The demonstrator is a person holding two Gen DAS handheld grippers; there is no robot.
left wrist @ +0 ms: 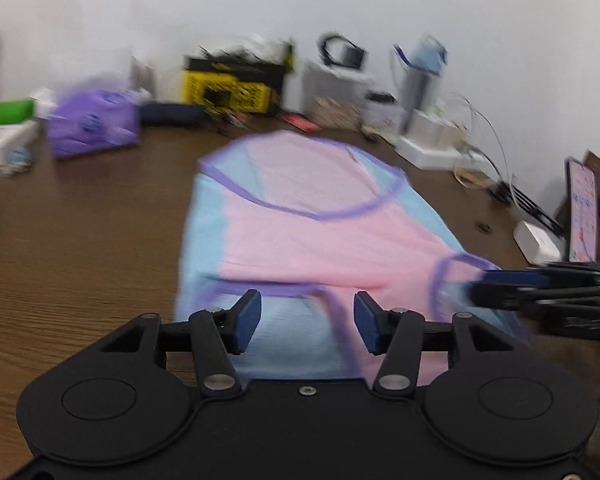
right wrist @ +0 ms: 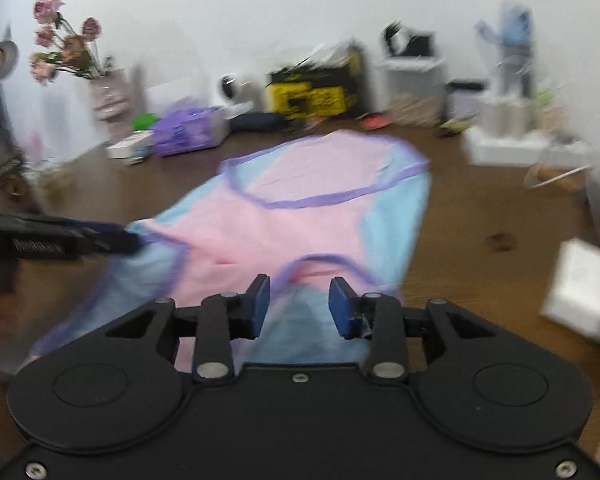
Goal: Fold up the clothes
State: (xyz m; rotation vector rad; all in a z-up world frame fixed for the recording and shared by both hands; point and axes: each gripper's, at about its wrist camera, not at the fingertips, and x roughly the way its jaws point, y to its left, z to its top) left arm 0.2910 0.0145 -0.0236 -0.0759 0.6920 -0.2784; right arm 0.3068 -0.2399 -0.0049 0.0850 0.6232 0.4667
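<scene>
Shirt [left wrist: 300,216] – pink body, light blue sleeves, purple trim – lies spread on the brown table [left wrist: 80,240], neck opening toward the wall, near hem toward both cameras. Both views are motion-blurred, so fine detail is unreliable.

Left gripper [left wrist: 307,322]: jaws apart, blue pads clear of each other. The shirt's near edge, blue fabric with a purple trim line, shows in the gap; the pads don't look pressed on it. Whether they brush the cloth I cannot tell through the blur.

Right gripper [right wrist: 299,305]: jaws also apart, narrower gap than the left. Blue fabric and a purple trim arc of the shirt sit in the gap; no visible pinch.

Cross-views: in the left wrist view the right gripper comes in from the right side of the shirt, tip at the purple-trimmed sleeve opening. In the right wrist view the left gripper comes in from the shirt's left side, tip at the sleeve edge – contact unclear.

Around the shirt: purple pack [left wrist: 94,124] beyond its far-left corner, yellow box [left wrist: 230,88] behind the collar against the wall, white power strip [left wrist: 432,152] with cables off the far-right shoulder, phone [left wrist: 582,212] standing upright to the shirt's right. Vase of pink flowers [right wrist: 64,46] far left of the shirt, near the wall.
</scene>
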